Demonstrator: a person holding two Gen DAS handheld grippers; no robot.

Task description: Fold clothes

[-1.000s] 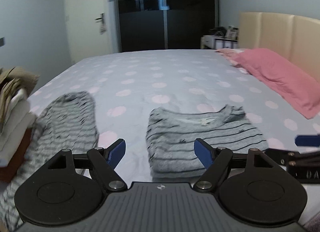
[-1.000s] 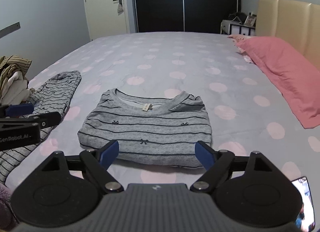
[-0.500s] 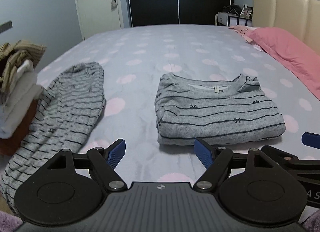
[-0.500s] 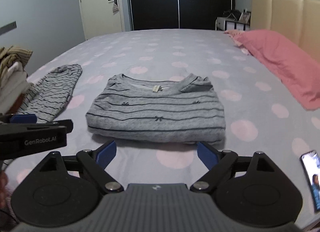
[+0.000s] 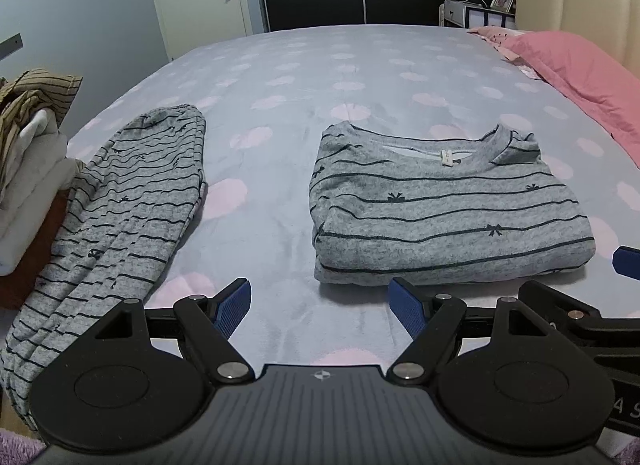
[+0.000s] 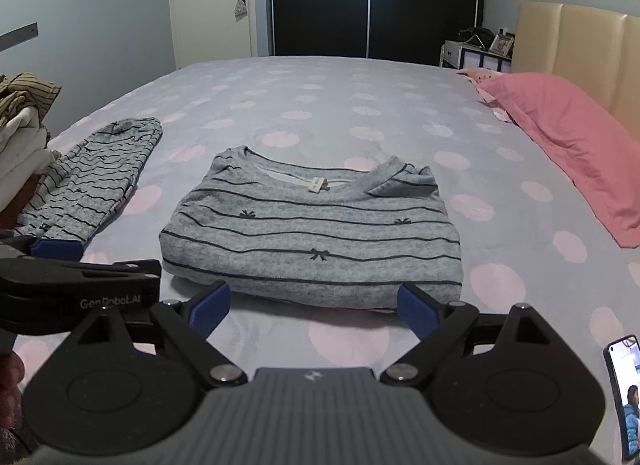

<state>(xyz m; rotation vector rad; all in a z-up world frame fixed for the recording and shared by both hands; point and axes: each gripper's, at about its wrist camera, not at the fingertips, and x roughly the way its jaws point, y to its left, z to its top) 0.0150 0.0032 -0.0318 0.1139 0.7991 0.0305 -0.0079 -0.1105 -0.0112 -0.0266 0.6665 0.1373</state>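
Note:
A grey striped top (image 5: 444, 205) (image 6: 312, 229) lies folded into a rectangle on the spotted bedspread (image 5: 320, 77), neckline facing away. Matching grey striped trousers (image 5: 120, 217) (image 6: 92, 181) lie stretched out to its left, one end hanging over the bed's edge. My left gripper (image 5: 320, 303) is open just short of the top's near-left corner, nothing between its blue pads. My right gripper (image 6: 314, 307) is open in front of the top's near edge, also holding nothing. Each gripper shows at the side of the other's view.
A pile of folded clothes (image 5: 28, 145) sits on a brown stand at the bed's left. A pink pillow (image 6: 568, 137) lies along the headboard side on the right. A phone (image 6: 624, 393) lies at the near right. Black wardrobe (image 6: 376, 1) stands beyond the bed.
Both grippers have sunk and come nearer the folded top's front edge. The left view has tipped downward, showing more of the bed. The right jaws have spread slightly wider.

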